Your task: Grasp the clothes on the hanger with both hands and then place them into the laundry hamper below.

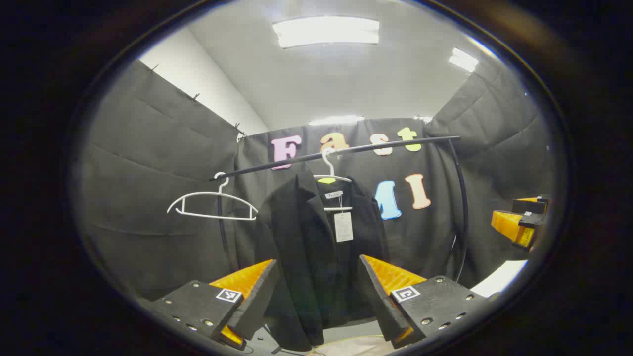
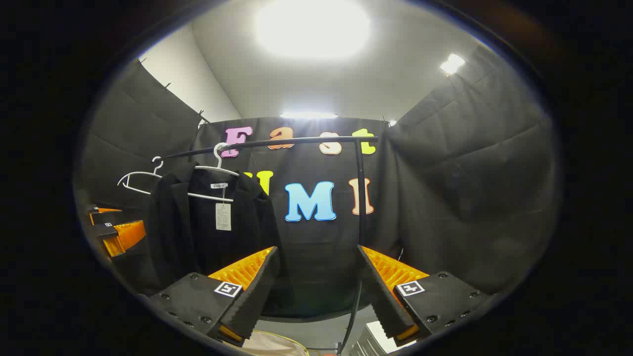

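Observation:
A black jacket (image 1: 316, 247) with a white tag hangs on a white hanger (image 1: 330, 173) from the black rail (image 1: 346, 148). My left gripper (image 1: 316, 296) is open, its fingers framing the jacket's lower part from a short way off. In the right gripper view the jacket (image 2: 198, 232) hangs left of centre, and my right gripper (image 2: 316, 291) stands open to its right, facing the wall cloth. The right gripper (image 1: 519, 220) appears at the right edge of the left gripper view. The left gripper (image 2: 111, 232) appears at the left edge of the right gripper view. A pale hamper rim (image 1: 346, 346) peeks in below.
An empty white hanger (image 1: 212, 202) hangs at the rail's left end. The rack's upright post (image 2: 360, 198) rises at the right end of the rail. Another curved post (image 1: 462, 207) bends down on the right. Black cloth walls close in the booth.

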Demonstrator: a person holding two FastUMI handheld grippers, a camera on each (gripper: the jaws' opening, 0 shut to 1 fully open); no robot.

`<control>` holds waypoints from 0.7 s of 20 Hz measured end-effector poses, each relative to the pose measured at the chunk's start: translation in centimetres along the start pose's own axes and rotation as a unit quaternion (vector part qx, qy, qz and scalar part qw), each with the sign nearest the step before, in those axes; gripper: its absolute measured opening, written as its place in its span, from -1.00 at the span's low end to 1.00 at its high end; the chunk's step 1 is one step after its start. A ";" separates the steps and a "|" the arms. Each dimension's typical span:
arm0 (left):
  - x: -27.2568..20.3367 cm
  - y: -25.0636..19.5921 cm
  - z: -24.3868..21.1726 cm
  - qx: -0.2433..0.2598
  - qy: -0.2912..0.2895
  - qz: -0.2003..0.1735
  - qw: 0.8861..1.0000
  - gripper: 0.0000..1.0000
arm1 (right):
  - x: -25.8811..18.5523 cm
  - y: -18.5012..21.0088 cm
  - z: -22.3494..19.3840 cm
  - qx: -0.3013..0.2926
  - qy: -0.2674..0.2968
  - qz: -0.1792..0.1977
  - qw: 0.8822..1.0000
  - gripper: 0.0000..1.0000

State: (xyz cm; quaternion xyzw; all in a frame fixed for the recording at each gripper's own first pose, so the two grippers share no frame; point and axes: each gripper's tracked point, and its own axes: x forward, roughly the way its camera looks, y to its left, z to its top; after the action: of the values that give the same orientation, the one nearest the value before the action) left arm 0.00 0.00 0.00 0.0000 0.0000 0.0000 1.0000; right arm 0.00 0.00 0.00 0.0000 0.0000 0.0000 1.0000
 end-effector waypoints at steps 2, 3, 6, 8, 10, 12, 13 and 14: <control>-0.2 0.0 -0.2 0.001 0.003 0.001 1.000 0.87 | -0.1 0.1 0.0 -0.001 0.001 0.002 1.000 0.95; -0.3 0.0 -0.2 0.002 0.004 0.002 1.000 0.89 | 0.0 0.1 -0.1 -0.001 0.002 0.003 1.000 0.95; -0.3 -0.1 -0.1 0.004 0.004 0.001 1.000 0.87 | 0.2 0.3 -0.1 -0.001 0.001 0.004 1.000 0.87; -0.3 -0.1 -0.2 0.002 0.004 0.000 1.000 0.88 | 0.3 0.4 0.0 -0.002 0.002 0.004 1.000 0.86; -0.2 -0.1 -0.2 0.003 0.005 0.000 1.000 0.89 | 0.4 0.6 0.0 -0.002 0.003 0.005 1.000 0.94; 0.0 -0.1 -0.3 0.004 0.004 -0.001 1.000 0.89 | 0.3 0.7 -0.1 -0.003 0.004 0.004 1.000 0.95; 0.1 -0.1 -0.3 0.006 0.004 -0.001 1.000 0.89 | 0.4 0.7 -0.3 -0.003 0.005 0.004 1.000 0.95; 0.2 -0.1 -0.3 0.006 0.004 -0.002 1.000 0.89 | 0.4 0.7 -0.4 -0.003 0.006 0.003 1.000 0.95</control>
State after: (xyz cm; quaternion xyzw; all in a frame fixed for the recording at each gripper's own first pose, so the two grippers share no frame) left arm 0.16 -0.14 -0.27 0.0065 0.0040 -0.0016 1.0000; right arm 0.43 0.73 -0.35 -0.0028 0.0064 0.0032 1.0000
